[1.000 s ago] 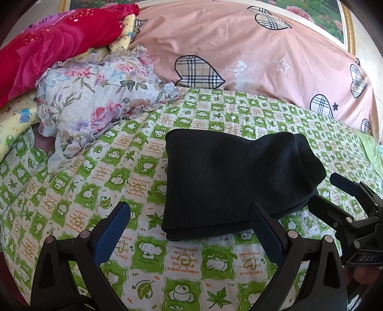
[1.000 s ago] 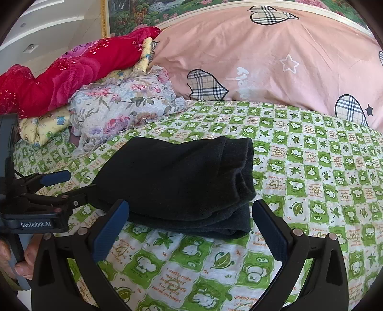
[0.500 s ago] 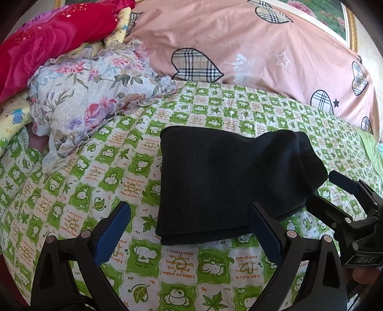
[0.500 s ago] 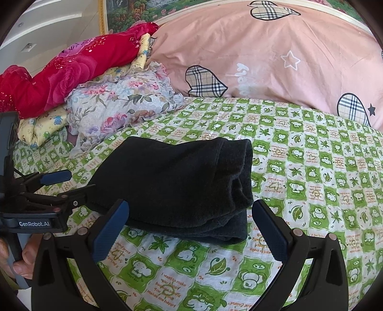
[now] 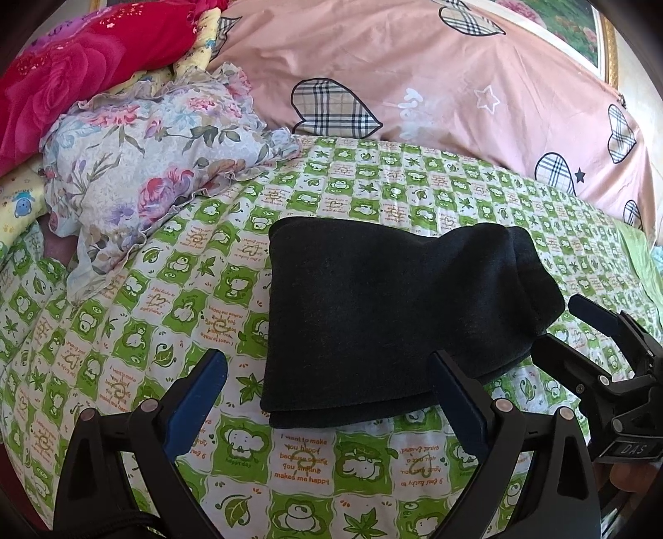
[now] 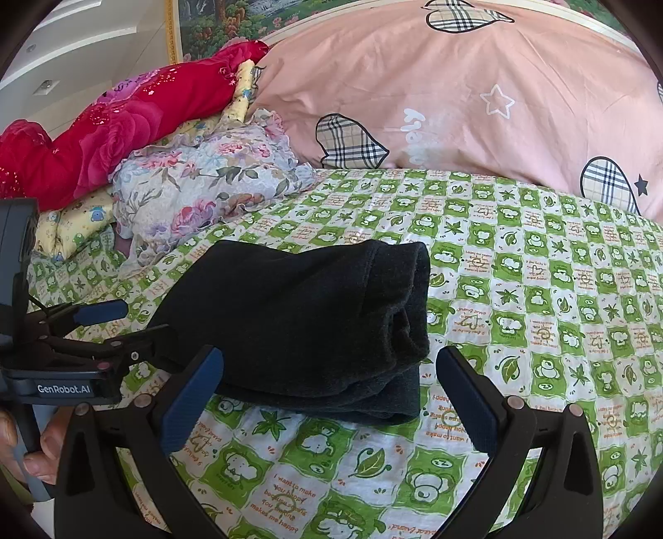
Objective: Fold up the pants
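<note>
The black pants (image 5: pixel 385 315) lie folded into a thick bundle on the green and white checked sheet (image 5: pixel 174 290). They also show in the right wrist view (image 6: pixel 306 327). My left gripper (image 5: pixel 327 381) is open and empty just in front of the bundle's near edge. My right gripper (image 6: pixel 327 385) is open and empty at the bundle's near right corner. Each gripper shows in the other's view: the right one (image 5: pixel 580 331) beside the bundle's right end, the left one (image 6: pixel 120 327) at its left edge.
A large pink duvet with plaid hearts (image 5: pixel 435 83) is heaped at the back. A floral cloth (image 5: pixel 145 166) and a red rose blanket (image 5: pixel 74 70) are piled at the back left. A framed picture (image 6: pixel 232 20) hangs behind.
Both grippers have edged slightly closer to the folded pants, which now sit lower and nearer in both views. Both grippers stay open. The pants have not changed shape.
</note>
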